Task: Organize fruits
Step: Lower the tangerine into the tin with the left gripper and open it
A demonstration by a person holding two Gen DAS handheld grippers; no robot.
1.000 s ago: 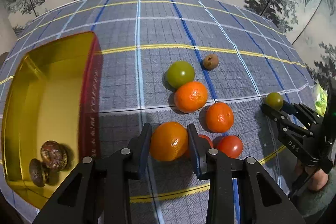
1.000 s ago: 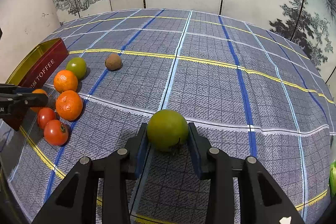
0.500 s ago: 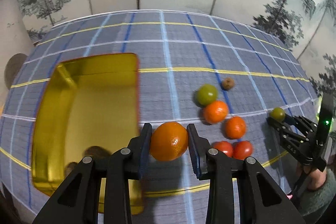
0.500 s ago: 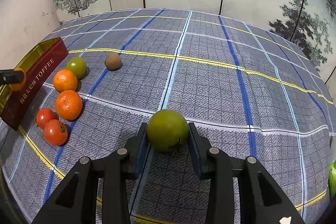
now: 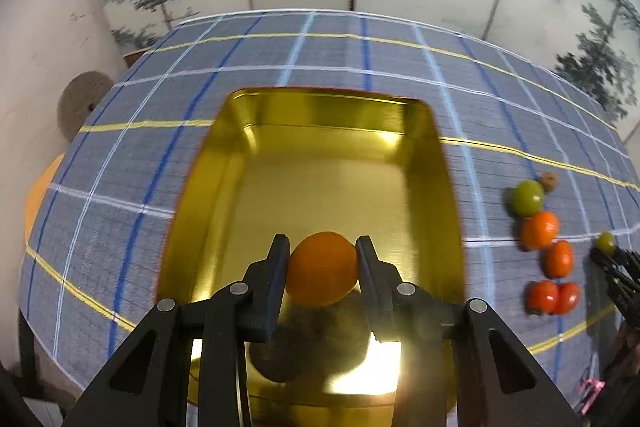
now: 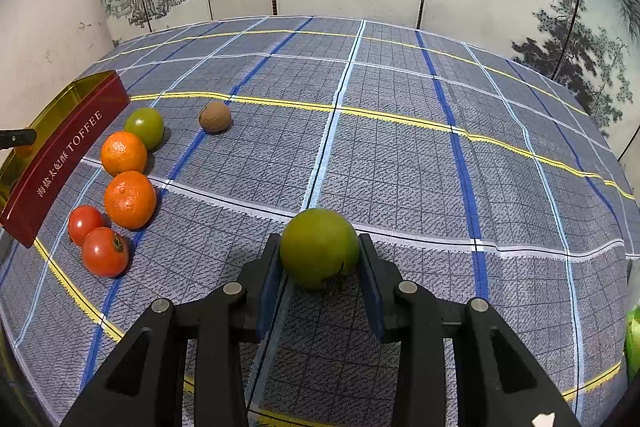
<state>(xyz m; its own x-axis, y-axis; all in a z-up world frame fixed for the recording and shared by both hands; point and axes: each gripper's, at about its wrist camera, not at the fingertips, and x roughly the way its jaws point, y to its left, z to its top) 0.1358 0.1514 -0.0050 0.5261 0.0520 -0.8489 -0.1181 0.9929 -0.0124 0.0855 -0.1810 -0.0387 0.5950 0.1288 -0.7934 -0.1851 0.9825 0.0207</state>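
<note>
Orange (image 5: 322,269) fruit sits pinched in my left gripper (image 5: 323,273) above the gold tin (image 5: 448,187); my right gripper (image 6: 319,259) clamps a green tomato (image 6: 319,247). Dropped high, the orange could bounce out.

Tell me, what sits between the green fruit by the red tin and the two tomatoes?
Two oranges, in a row, in the right wrist view.
</note>
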